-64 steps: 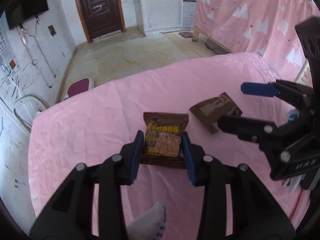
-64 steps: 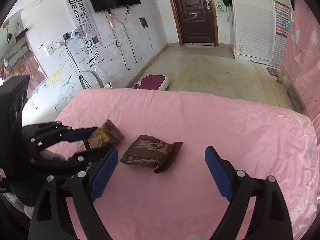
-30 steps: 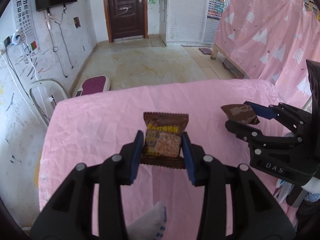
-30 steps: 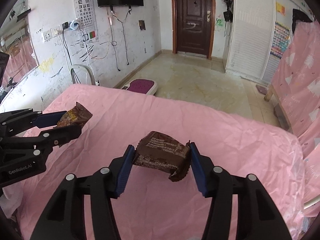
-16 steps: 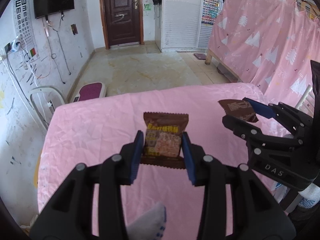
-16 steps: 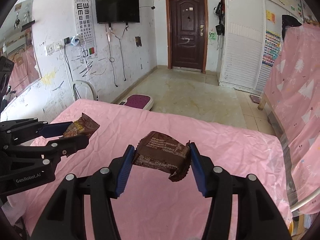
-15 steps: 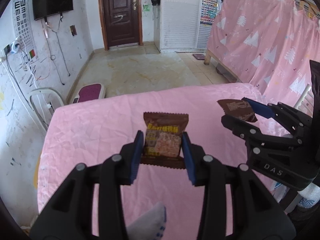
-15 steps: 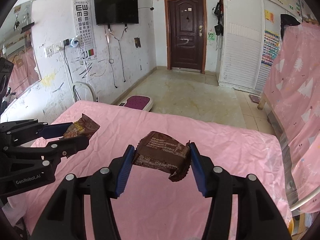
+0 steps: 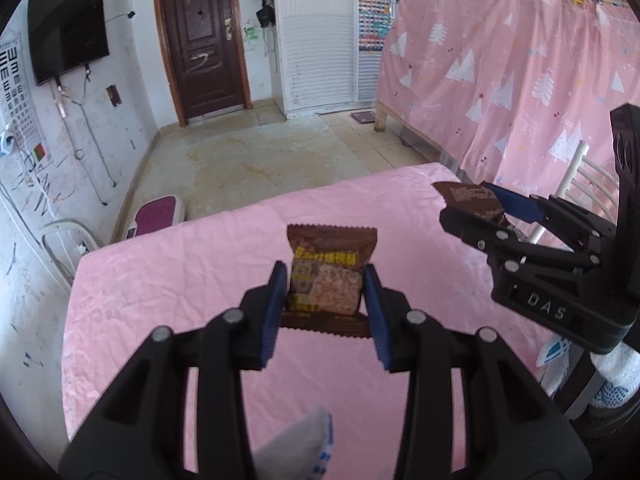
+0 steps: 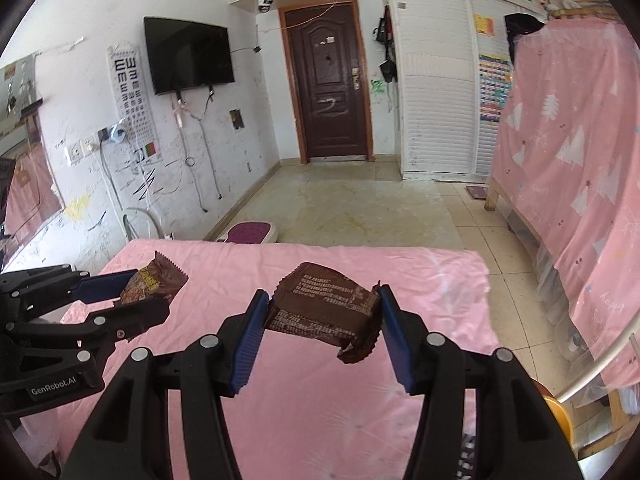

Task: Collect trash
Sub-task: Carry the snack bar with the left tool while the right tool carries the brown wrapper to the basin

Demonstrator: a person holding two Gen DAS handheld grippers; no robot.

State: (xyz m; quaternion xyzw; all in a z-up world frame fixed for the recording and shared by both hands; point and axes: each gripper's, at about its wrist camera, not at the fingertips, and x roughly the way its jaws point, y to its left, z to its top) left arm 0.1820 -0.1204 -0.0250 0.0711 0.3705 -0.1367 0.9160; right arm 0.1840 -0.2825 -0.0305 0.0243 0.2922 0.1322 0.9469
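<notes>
Left tool (image 9: 326, 312): I have it clenched on the brown snack packet with the yellow label (image 9: 330, 276), held clear above the pink cloth-covered table (image 9: 160, 280).
Right tool (image 10: 320, 332): clenched on the crumpled dark brown wrapper with small white print (image 10: 324, 308), also off the cloth.
Room to move: the cloth under both tools is bare out to its far edge; beyond lies open tiled floor (image 10: 352, 208) up to the dark wooden door (image 10: 330, 92).
Change: both wrappers, earlier lying on the cloth, now ride higher and more of the room shows.
</notes>
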